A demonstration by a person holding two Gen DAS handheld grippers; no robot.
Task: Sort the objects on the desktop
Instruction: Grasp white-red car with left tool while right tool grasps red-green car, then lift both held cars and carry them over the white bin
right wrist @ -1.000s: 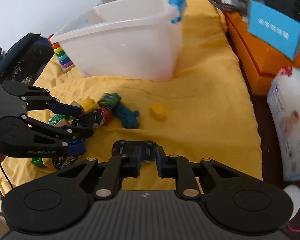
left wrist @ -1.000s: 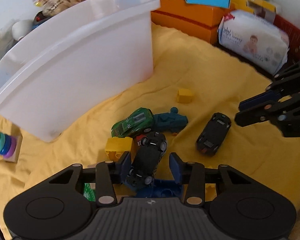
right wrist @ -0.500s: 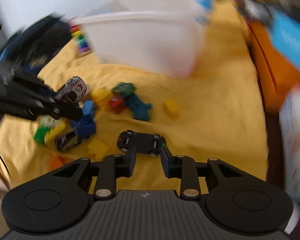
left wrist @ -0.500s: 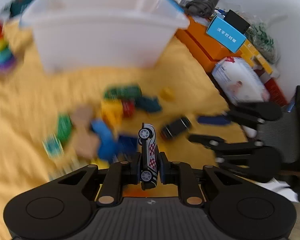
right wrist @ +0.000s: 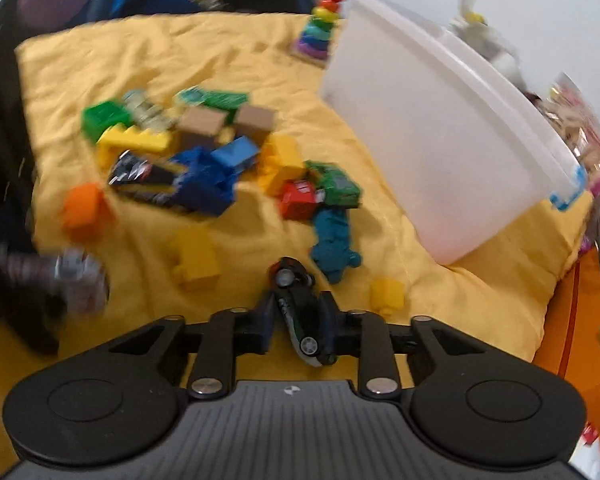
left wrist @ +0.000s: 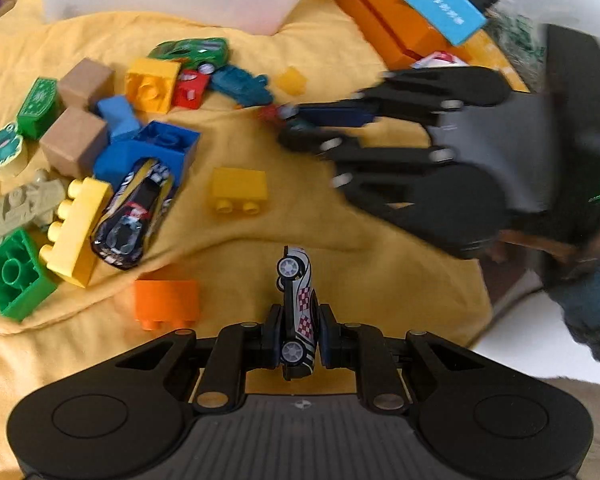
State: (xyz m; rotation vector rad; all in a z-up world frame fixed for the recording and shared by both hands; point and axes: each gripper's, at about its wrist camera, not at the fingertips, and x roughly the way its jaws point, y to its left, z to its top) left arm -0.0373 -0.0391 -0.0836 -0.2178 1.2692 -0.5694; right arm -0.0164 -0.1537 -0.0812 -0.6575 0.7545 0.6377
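Beside the white bin [right wrist: 452, 152], on the yellow cloth [left wrist: 340, 240], I have a toy car in each gripper. My left gripper [left wrist: 299, 336] is clamped on the white checkered car [left wrist: 298, 308], held on its side with wheels facing the camera, well short of the bin. My right gripper [right wrist: 298, 330] has the black car [right wrist: 300, 312] between its pads, and the jaws are closing on it; it hangs nearer the bin's front corner. Loose blocks and the green car [left wrist: 192, 50] lie in a heap against the bin's front wall. I judge the pickup done and the carry in hand; next I must lift both cars over the bin's rim and let go inside.
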